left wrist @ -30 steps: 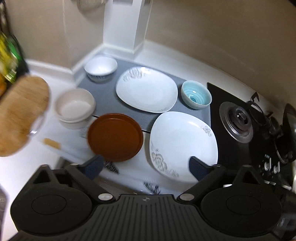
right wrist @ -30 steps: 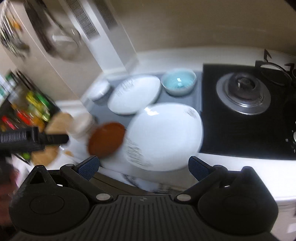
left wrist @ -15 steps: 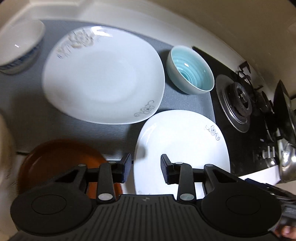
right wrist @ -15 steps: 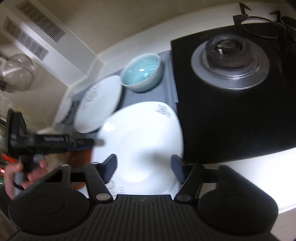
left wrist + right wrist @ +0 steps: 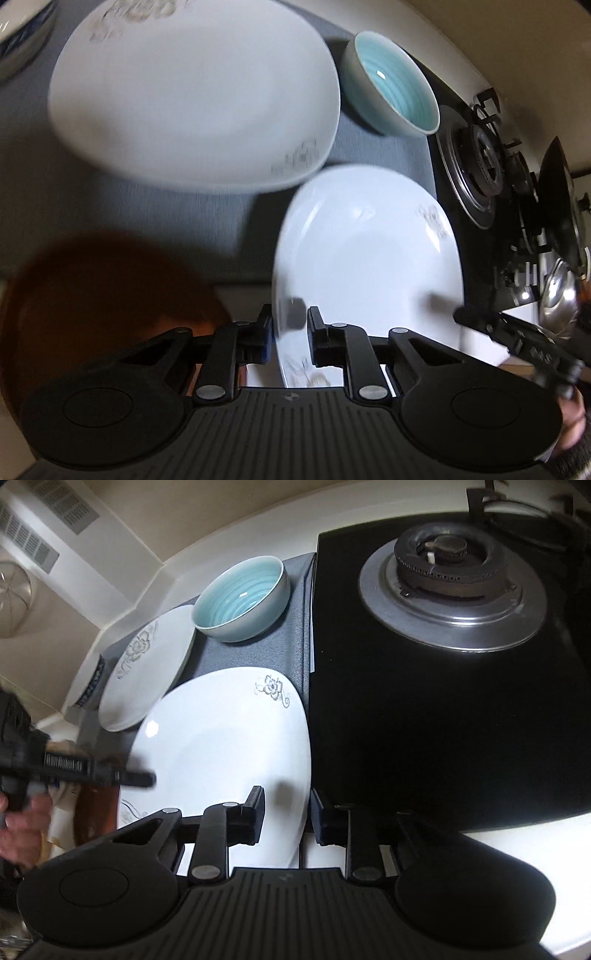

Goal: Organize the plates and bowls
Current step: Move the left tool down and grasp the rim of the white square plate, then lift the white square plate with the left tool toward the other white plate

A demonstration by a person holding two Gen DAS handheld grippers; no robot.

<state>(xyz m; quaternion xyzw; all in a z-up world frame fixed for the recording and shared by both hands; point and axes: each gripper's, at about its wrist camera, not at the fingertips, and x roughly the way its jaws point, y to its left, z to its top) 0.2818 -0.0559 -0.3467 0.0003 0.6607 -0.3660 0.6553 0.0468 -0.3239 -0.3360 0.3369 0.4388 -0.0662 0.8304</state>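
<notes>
A white square plate with flower prints lies nearest, half on the grey mat. My left gripper straddles its left rim, jaws closing, a gap still showing at the pads. My right gripper straddles the same plate's right rim beside the hob, jaws also closing without pressing. A second white plate lies behind it. A teal bowl stands at the back right of the mat. Left of the near plate lies a brown plate. A white bowl with blue pattern sits far left.
The black glass hob with its burner borders the plate's right edge. A dark pan and a steel lid stand further right. The white counter edge runs along the front, the wall corner behind the mat.
Both grippers came down and forward from above the counter to the near white plate. Their jaws narrowed from wide open to a small gap around its two opposite rims.
</notes>
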